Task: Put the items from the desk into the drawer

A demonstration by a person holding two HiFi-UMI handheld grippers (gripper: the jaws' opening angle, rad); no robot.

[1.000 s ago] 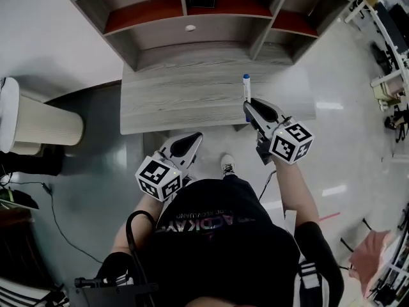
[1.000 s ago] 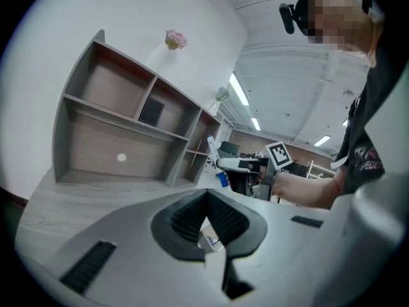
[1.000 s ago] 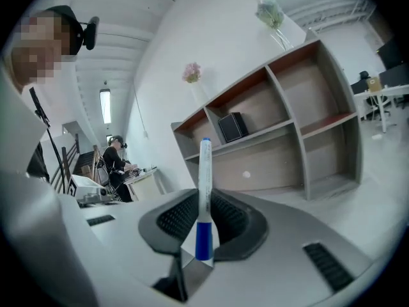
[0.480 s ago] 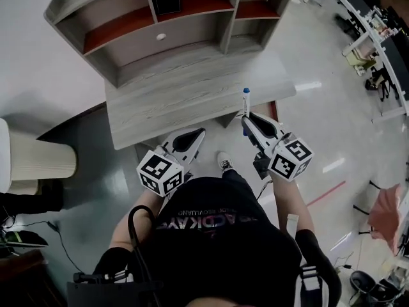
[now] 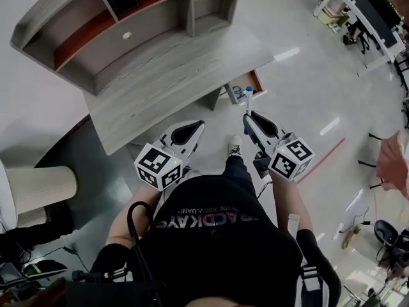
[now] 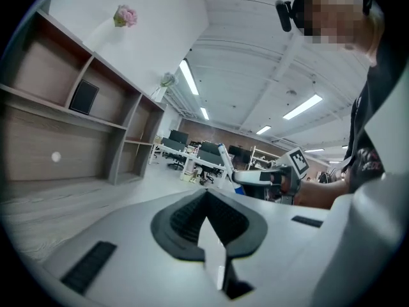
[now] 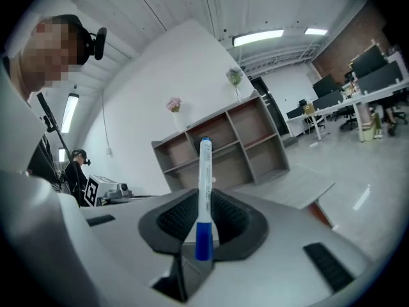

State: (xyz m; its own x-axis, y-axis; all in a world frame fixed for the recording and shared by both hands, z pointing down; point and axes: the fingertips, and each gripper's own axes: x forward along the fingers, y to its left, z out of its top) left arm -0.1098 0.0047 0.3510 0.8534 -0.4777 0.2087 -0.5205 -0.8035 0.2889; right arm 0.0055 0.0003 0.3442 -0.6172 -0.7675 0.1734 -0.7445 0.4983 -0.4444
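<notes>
1. The right gripper [image 5: 248,115] has its jaws closed on a white marker [image 5: 248,96]. They pinch it just above its blue cap, so most of the barrel stands free past the pads.
2. The marker is off the desk [image 5: 160,75], held in the air at the desk's right end. It is just beside the open drawer [image 5: 258,82] that sticks out from under that end.
3. The left gripper [image 5: 197,126] hangs in front of the desk's front edge, its jaws pressed together with nothing between them.
4. The step in hand looks like carrying the marker to the drawer.
5. To do it well:
   - Bring the pen over the drawer's open box.
   - Tip it to lie along the drawer.
   - Lower it inside the walls before the jaws part.
6. Gripped so near one end, the pen may swing, so move gently.
7. Keep the long free end from catching the desk's right edge.
</notes>
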